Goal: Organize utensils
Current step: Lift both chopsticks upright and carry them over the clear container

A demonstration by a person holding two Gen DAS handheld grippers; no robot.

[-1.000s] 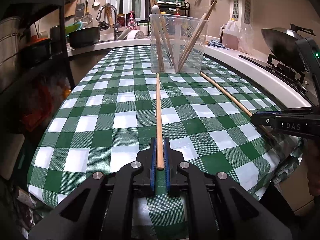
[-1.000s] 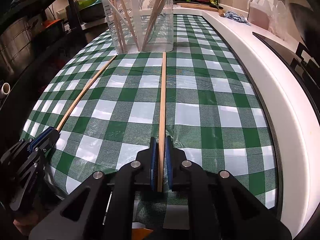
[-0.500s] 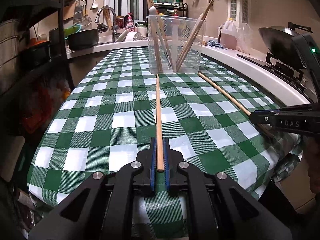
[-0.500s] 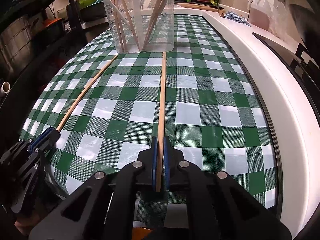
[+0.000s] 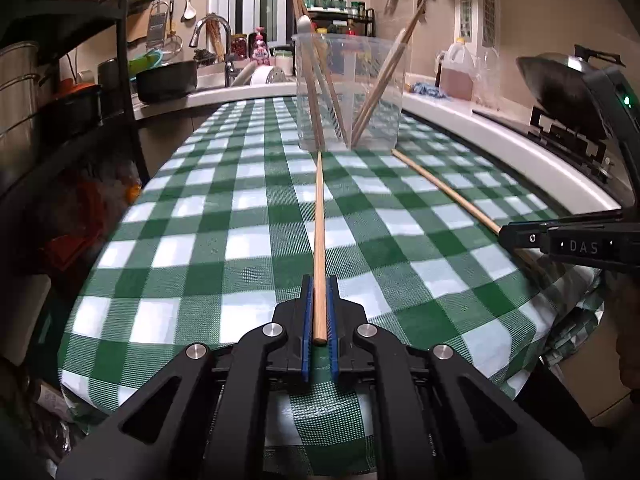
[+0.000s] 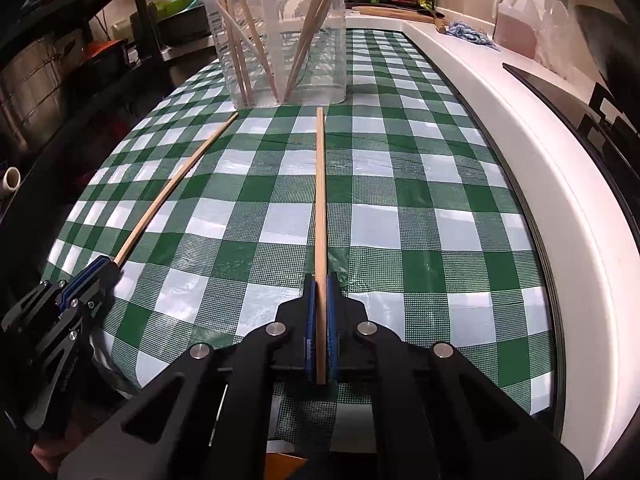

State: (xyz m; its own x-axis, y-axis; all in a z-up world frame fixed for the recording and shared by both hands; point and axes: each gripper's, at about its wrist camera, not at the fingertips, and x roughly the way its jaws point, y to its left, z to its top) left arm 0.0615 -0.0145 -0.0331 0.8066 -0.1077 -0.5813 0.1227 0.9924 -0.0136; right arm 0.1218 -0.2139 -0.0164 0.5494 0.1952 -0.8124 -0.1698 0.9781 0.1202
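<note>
Item one: my left gripper (image 5: 320,312) is clamped on the near end of a chopstick (image 5: 319,216) lying on the checked table (image 5: 180,248). Item two: my right gripper (image 6: 320,320) pinches a second chopstick (image 6: 320,200); both point at the far clear container (image 6: 280,40).

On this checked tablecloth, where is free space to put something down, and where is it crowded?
Free: the checked tablecloth between the right chopstick and the white counter edge, and the strip left of the left chopstick. Narrower: the wedge between both chopsticks. Crowded: the clear container full of chopsticks, and the near edge where the fingers grip.
</note>
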